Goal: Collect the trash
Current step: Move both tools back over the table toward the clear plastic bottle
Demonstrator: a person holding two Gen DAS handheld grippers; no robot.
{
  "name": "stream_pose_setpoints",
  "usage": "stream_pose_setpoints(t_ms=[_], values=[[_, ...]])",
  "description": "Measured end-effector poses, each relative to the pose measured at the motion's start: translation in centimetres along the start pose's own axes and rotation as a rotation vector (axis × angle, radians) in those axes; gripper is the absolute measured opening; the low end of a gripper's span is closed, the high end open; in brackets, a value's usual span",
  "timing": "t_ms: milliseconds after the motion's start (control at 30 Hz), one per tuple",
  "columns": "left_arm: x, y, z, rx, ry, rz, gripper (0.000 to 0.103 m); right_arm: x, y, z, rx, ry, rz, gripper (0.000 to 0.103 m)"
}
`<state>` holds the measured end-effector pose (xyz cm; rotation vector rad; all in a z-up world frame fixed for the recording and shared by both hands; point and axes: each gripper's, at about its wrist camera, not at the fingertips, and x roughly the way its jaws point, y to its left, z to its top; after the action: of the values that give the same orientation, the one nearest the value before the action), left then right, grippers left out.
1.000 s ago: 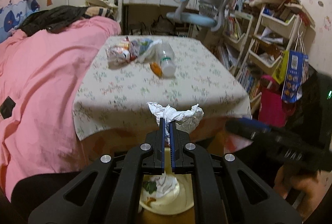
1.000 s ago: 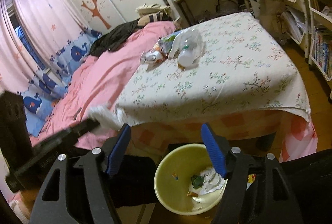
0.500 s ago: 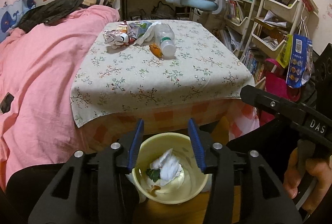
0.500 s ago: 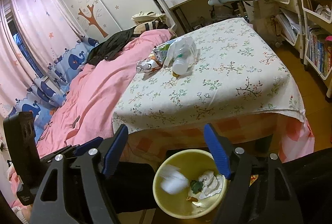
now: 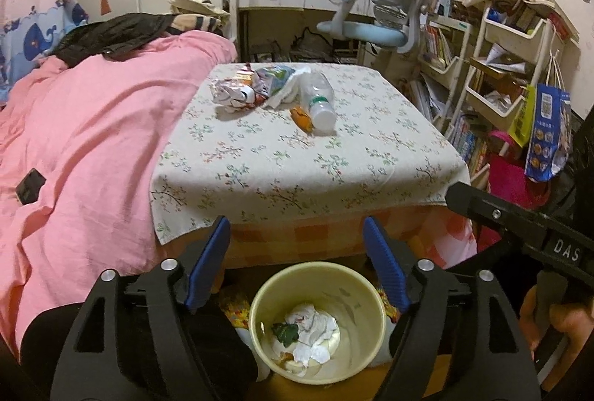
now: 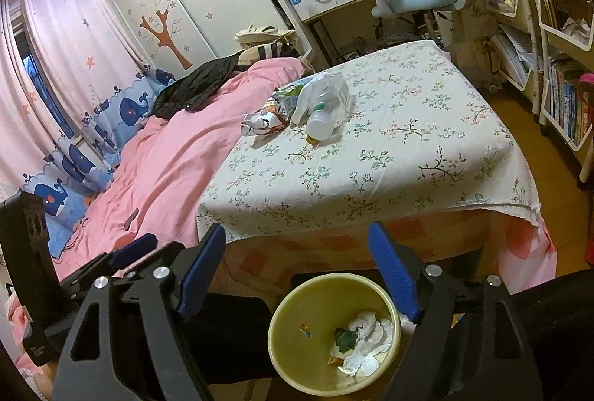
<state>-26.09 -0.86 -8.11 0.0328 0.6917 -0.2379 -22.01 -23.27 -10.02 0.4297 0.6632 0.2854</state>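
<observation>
My left gripper (image 5: 296, 226) hangs over a yellow bin (image 5: 260, 304) on the floor. Its jaws are opening, with nothing between them. Crumpled white paper (image 5: 315, 326) lies in the bin beside a green scrap. My right gripper (image 6: 297, 232) is beside it over the same bin (image 6: 282, 326); its jaws are also opening and hold nothing. On the far side of the floral tablecloth (image 5: 297, 163) lie a crumpled wrapper (image 5: 234, 93), a clear plastic bottle (image 5: 317, 100) and an orange scrap (image 5: 301, 117). The right wrist view shows the bottle (image 6: 323, 111) and the wrapper (image 6: 261, 121) too.
A bed with a pink duvet (image 5: 81, 141) runs along the table's left side. Behind the table stand a blue desk chair (image 5: 375, 19) and a desk. Crowded shelves (image 5: 501, 67) and a blue bag (image 5: 545, 137) fill the right. A hand (image 5: 557, 323) holds the other gripper's handle.
My left gripper went from shut on a white paper wad to open. The wad fell into the yellow bin. The right gripper's jaws spread slightly wider.
</observation>
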Motion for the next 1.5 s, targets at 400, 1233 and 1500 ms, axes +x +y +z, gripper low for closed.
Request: stream_pose_setpoints(t_ms=[400, 1233, 1500], values=[[-0.5, 1.0, 0.4, -0.031, -0.062, 0.043, 0.079, -0.1, 0.3, 0.2, -0.028, -0.023, -0.024, 0.082], [0.9, 3.2, 4.3, -0.067, -0.154, 0.076, 0.083, 0.2, 1.3, 1.0, -0.113, -0.118, -0.141, 0.095], [2.9, 4.5, 7.1, -0.043, -0.170, 0.110, 0.084, 1.7, 1.7, 3.4, -0.144, -0.136, -0.156, 0.095]])
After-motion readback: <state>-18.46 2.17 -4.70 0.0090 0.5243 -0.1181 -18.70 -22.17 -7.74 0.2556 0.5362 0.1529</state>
